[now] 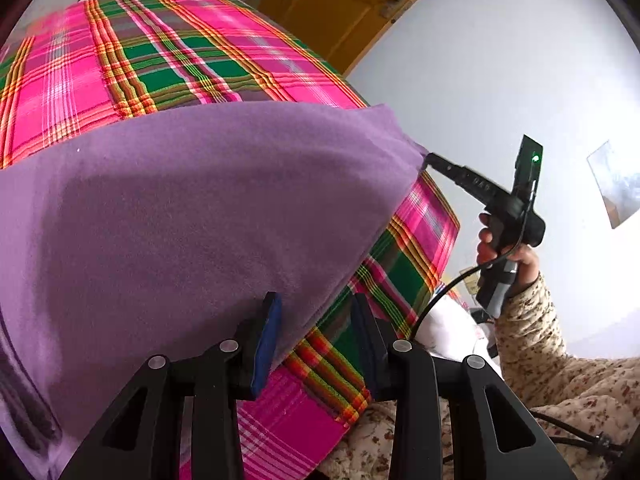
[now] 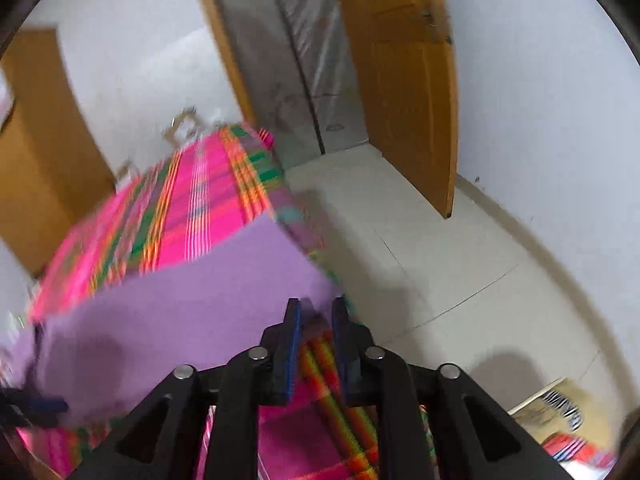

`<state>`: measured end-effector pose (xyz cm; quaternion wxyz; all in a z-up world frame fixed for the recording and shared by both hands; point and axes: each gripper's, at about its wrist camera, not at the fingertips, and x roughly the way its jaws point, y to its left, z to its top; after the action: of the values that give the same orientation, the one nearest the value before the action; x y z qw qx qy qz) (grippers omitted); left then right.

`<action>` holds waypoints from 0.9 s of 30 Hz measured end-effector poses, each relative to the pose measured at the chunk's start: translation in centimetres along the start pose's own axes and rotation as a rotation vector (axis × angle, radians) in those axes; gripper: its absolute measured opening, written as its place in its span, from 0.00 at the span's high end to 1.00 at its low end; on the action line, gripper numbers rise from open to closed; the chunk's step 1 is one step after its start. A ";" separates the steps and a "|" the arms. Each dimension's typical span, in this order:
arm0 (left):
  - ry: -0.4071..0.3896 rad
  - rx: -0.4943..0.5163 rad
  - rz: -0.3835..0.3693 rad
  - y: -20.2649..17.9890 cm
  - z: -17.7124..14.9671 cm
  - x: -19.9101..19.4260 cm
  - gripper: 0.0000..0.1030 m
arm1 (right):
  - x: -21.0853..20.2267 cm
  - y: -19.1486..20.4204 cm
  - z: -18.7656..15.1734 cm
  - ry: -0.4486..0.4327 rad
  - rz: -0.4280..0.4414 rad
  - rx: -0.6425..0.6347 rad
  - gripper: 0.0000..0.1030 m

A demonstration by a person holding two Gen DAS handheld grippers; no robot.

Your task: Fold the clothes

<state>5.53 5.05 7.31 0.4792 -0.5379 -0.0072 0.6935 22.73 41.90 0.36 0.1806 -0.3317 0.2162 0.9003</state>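
Note:
A purple cloth [image 1: 200, 208] lies spread on a bed covered by a pink and green plaid sheet [image 1: 120, 64]. My left gripper [image 1: 316, 340] stands open over the cloth's near edge; its left pad is beside the purple fabric and the plaid shows in the gap. My right gripper [image 1: 431, 159], held by a hand [image 1: 490, 240] in a floral sleeve, has its tips at the cloth's far right corner. In the blurred right wrist view this gripper [image 2: 318, 340] is open, with the purple cloth [image 2: 180, 320] by its left finger and the plaid sheet [image 2: 200, 200] between the pads.
An orange wooden door [image 2: 412, 100] stands ajar beyond the bed, with pale floor tiles [image 2: 400, 240] to the right of the bed. A cardboard box [image 2: 560, 412] sits on the floor at lower right. A black cable [image 1: 440, 296] hangs from the right gripper.

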 end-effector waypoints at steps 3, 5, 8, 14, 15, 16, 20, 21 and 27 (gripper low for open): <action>-0.002 -0.008 -0.004 0.2 0.2 0.0 0.64 | 0.7 -1.4 1.0 -0.007 0.024 0.079 0.63; 0.000 -0.016 -0.009 0.4 0.4 0.1 0.64 | 1.8 -1.9 1.5 0.030 0.053 0.119 0.63; -0.002 -0.026 -0.017 0.7 0.6 0.2 0.64 | 3.2 -2.5 1.5 0.082 0.085 0.150 0.63; -0.001 -0.036 -0.018 0.9 1.1 0.3 0.64 | 2.9 -1.4 0.7 0.069 0.047 0.094 0.67; 0.000 -0.035 -0.017 0.9 1.1 0.3 0.64 | 2.8 -1.2 0.6 0.066 0.036 0.084 0.67; 0.001 -0.034 -0.016 0.9 1.2 0.4 0.64 | 2.7 -0.9 0.5 0.061 0.020 0.069 0.68; 0.004 -0.036 -0.021 1.0 1.5 0.7 0.64 | 2.3 1.1 0.2 0.036 -0.067 -0.029 0.74; 0.005 -0.037 -0.021 1.0 1.6 0.7 0.64 | 2.2 1.6 0.1 0.029 -0.085 -0.047 0.76; 0.008 -0.038 -0.024 1.0 1.8 1.0 0.64 | 2.1 3.4 -0.2 0.009 -0.125 -0.131 0.87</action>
<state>3.52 6.06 6.83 0.4772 -0.5495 -0.0251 0.6854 19.76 39.34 -0.33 0.2135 -0.3595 0.1365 0.8981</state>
